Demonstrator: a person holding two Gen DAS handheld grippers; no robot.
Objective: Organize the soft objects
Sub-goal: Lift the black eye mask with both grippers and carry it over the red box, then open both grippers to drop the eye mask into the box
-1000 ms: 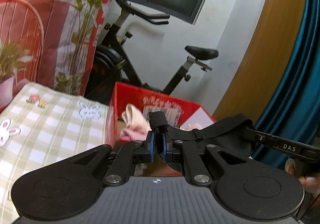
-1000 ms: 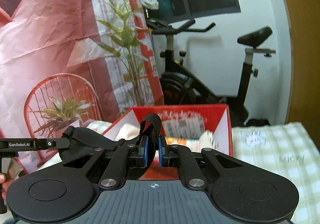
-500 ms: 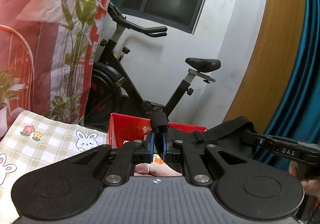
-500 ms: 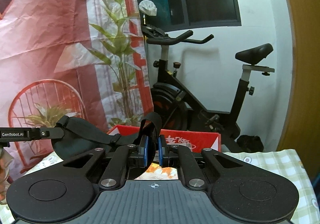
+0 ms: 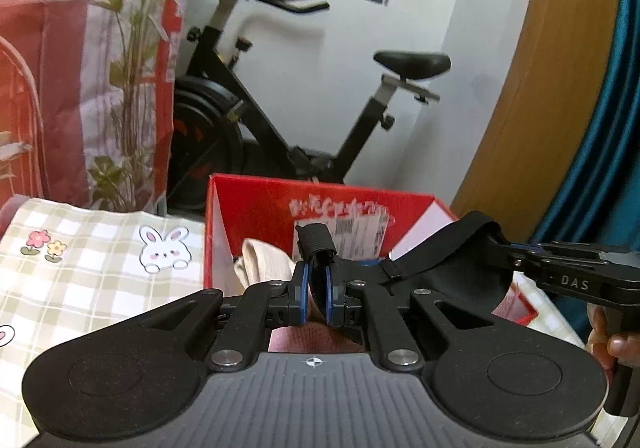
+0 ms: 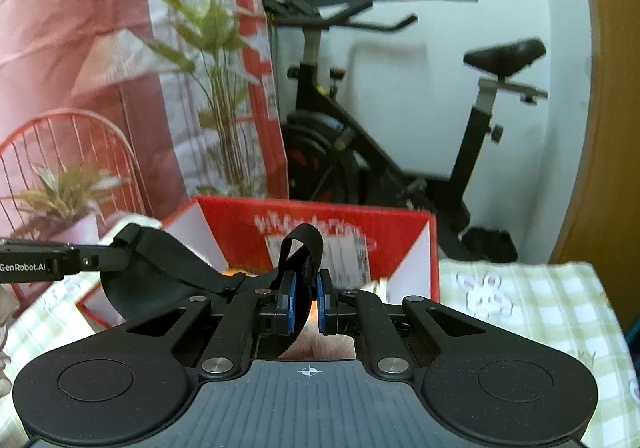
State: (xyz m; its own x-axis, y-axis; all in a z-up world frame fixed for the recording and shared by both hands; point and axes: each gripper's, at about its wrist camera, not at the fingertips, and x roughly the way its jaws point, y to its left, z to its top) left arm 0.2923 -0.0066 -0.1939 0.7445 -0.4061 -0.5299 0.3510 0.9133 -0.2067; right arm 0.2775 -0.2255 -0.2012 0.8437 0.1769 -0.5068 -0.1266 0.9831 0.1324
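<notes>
We hold a black strap item, seemingly an eye mask, strung between both claws over the red box (image 5: 320,203): the left claw (image 5: 318,290) pinches one strap end (image 5: 316,240), the right claw (image 6: 306,302) pinches the looped other end (image 6: 302,248), probably so it hangs flat for lowering in. The mask's padded body (image 5: 452,268) hangs to the right above the box, where a cream cloth (image 5: 264,260) already lies. The box stands on the checked desk (image 5: 100,276), and behind it an exercise bike (image 5: 280,107) and a printed curtain (image 6: 80,47) crowd the space, though neither seems to bar the way down.
</notes>
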